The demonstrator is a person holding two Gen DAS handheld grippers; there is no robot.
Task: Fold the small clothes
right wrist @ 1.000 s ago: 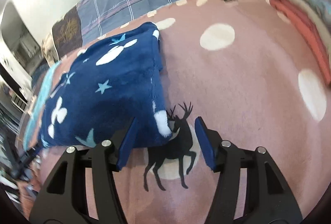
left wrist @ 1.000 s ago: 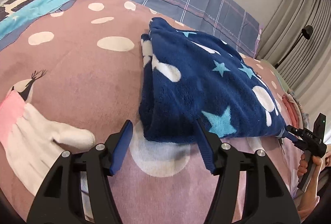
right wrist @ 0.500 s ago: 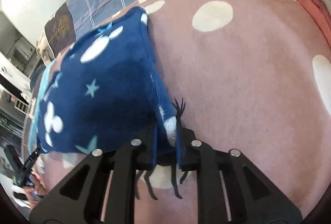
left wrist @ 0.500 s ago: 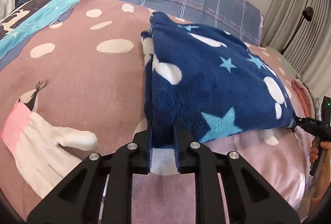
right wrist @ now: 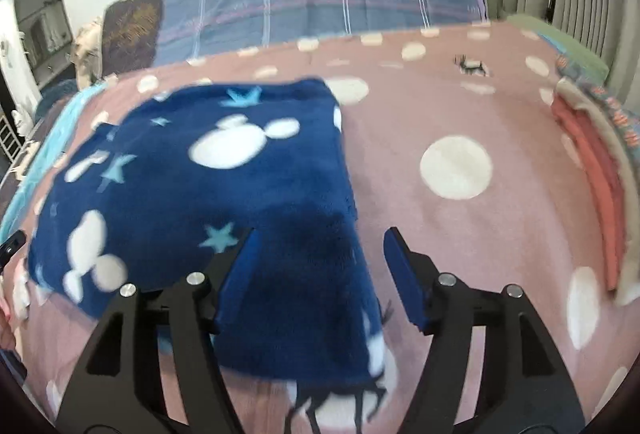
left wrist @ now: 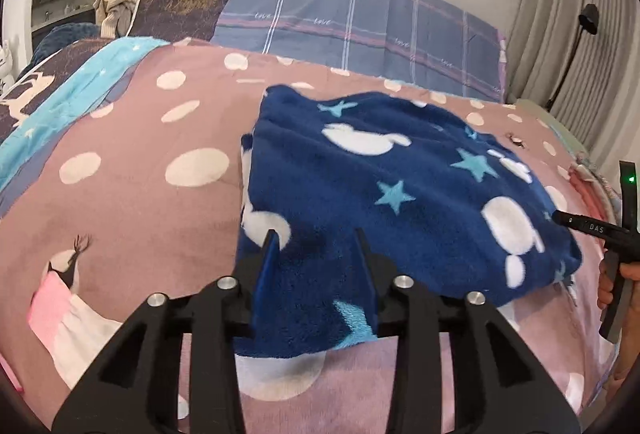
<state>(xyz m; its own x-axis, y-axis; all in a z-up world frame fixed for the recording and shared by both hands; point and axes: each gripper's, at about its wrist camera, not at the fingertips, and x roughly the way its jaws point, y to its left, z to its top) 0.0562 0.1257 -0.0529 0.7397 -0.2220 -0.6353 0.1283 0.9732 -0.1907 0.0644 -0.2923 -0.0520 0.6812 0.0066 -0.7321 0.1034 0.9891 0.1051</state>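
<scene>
Both grippers' jaws, clamped half a second ago, now sit apart around the thick, floppy fleece garment (left wrist: 400, 193); I'd regrab near corners.

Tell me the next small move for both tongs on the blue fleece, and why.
Probably draw both back off the blue fleece. The left tongs and right tongs both stand open, each straddling a near corner, and the fleece lies folded on the pink bedspread, seemingly released.

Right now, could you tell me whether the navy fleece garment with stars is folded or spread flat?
Folded: the navy fleece garment with stars shows doubled layers along its left edge.
</scene>
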